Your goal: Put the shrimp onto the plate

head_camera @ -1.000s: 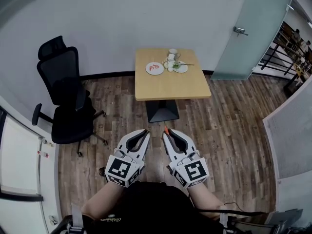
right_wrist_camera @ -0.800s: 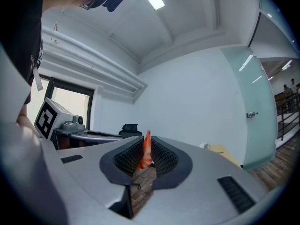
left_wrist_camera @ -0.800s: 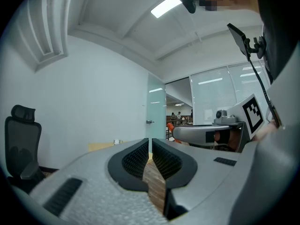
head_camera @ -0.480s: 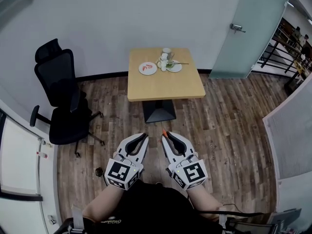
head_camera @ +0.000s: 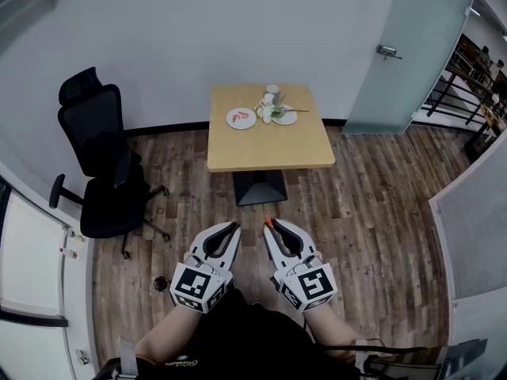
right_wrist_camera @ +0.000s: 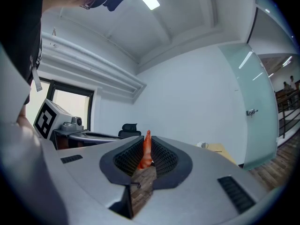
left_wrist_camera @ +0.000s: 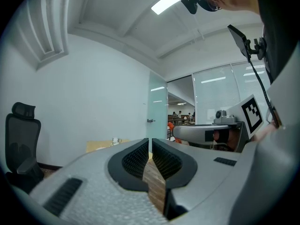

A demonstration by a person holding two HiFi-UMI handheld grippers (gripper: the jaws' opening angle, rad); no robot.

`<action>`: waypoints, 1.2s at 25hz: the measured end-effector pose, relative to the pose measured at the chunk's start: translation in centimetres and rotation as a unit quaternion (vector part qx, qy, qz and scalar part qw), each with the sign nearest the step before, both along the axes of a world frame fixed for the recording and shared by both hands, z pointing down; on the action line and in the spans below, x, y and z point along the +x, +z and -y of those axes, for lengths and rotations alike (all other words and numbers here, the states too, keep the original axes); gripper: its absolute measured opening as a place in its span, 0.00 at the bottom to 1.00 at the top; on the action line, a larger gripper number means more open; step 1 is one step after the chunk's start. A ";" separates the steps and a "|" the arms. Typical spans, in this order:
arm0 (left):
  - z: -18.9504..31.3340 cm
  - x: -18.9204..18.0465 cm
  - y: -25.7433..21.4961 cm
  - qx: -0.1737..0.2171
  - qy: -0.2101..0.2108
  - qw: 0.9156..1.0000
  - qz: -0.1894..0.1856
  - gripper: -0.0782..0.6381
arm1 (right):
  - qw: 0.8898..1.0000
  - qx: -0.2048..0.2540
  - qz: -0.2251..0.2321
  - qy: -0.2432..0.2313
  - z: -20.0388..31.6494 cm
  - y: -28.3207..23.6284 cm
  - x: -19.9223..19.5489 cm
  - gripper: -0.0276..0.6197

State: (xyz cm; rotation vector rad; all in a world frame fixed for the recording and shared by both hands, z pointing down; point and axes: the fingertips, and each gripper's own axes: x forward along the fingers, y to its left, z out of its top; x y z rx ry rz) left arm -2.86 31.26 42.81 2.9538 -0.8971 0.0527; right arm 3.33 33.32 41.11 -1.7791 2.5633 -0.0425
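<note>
Both grippers are held low and close to the person's body, side by side above the wooden floor (head_camera: 372, 212), with their tips pointing forward toward the table (head_camera: 269, 145). The forearms run back to the torso at the bottom of the head view.

The left gripper (head_camera: 235, 225) is clenched: its fingers (left_wrist_camera: 136, 159) stand together with only a thin slit between them and nothing in it.

The right gripper (head_camera: 268, 223) grasps the shrimp (right_wrist_camera: 146, 151). The orange body is pinched between the ribbed fingers (right_wrist_camera: 164, 157), and its tapered end projects past the tips.

The table stands well apart from both grippers, against the far wall. It carries a white plate (head_camera: 230, 118) with a red item on it, a second plate (head_camera: 288, 119) with greens just beside it, and a cup (head_camera: 272, 91). A black office chair (head_camera: 103, 165) stands left of the table.
</note>
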 end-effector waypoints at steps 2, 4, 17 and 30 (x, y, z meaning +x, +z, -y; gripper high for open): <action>0.6 0.1 0.1 -0.002 -0.001 1.000 -0.001 0.15 | 1.000 -0.003 0.000 0.001 0.6 0.2 0.2 0.12; 1.5 0.1 0.3 -0.003 0.000 1.000 -0.002 0.15 | 1.000 -0.005 0.001 0.004 1.3 0.4 0.3 0.12; 11.3 -1.3 -0.5 -0.004 0.003 1.000 -0.023 0.15 | 1.000 0.000 -0.012 0.006 10.8 -0.7 -1.3 0.12; 21.9 -5.3 -0.4 -0.017 0.024 0.999 -0.028 0.15 | 0.999 -0.018 -0.027 0.024 21.1 -0.7 -5.1 0.12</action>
